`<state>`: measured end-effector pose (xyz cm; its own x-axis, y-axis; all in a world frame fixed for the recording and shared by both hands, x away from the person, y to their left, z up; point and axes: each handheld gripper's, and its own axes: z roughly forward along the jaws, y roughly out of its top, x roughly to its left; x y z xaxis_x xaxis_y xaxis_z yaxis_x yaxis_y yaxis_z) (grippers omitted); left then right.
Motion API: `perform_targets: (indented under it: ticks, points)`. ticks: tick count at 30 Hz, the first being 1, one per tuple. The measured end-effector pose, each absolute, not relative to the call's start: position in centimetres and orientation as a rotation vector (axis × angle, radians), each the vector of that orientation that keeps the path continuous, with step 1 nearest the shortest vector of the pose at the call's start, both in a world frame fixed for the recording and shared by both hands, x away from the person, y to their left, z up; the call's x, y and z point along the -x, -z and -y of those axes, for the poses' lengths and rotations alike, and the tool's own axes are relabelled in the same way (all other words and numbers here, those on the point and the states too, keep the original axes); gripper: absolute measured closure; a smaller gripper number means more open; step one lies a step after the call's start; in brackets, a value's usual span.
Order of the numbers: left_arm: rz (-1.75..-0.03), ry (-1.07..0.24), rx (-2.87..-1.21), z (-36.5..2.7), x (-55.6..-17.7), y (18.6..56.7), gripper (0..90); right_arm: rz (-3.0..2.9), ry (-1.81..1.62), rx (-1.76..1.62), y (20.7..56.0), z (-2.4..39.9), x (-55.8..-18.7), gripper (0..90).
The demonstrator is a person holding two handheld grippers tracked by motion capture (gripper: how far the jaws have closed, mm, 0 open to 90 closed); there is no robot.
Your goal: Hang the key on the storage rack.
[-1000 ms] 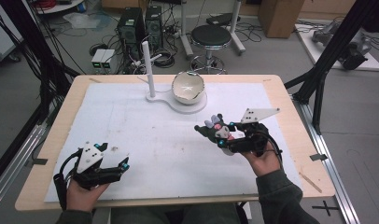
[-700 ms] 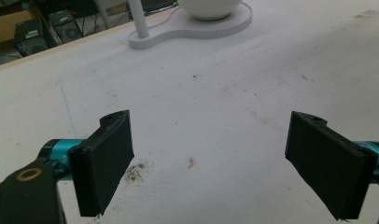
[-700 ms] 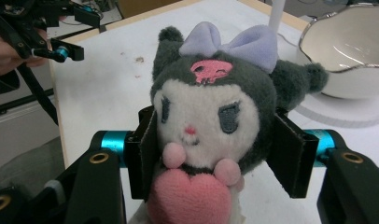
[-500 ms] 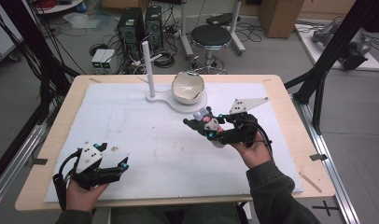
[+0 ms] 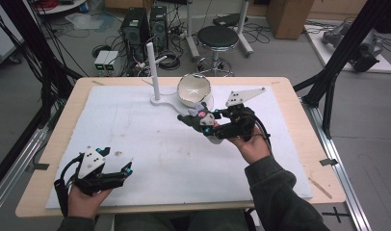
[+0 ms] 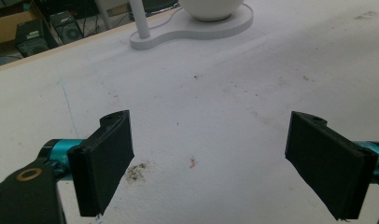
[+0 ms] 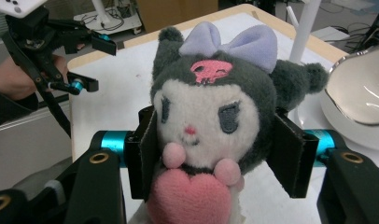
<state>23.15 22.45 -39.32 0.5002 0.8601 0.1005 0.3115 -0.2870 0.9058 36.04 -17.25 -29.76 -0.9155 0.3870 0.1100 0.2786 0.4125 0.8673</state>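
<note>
Dark grey plush doll with lilac bow and pink heart [image 7: 211, 126]: your right gripper [image 5: 199, 121] has its fingers [image 7: 290, 156] clamped on the head from both sides, face outward, so it rides clear of the worktop [image 5: 136, 130] just beside the white ceramic bowl [image 5: 194, 89], likely its destination. Your left gripper [image 5: 123, 171], well away from the bowl, rests with fingers [image 6: 106, 161] spread wide, holding nothing.
</note>
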Motion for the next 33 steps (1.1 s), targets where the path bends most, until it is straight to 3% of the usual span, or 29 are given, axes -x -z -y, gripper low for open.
perform_targets:
  ticks: [33]
  points:
    - [-0.975, -0.760, -1.828, -22.6, -23.2, 39.3, 15.4, -2.557, -1.588, -0.550, 26.7, 10.8, -41.1, 41.7]
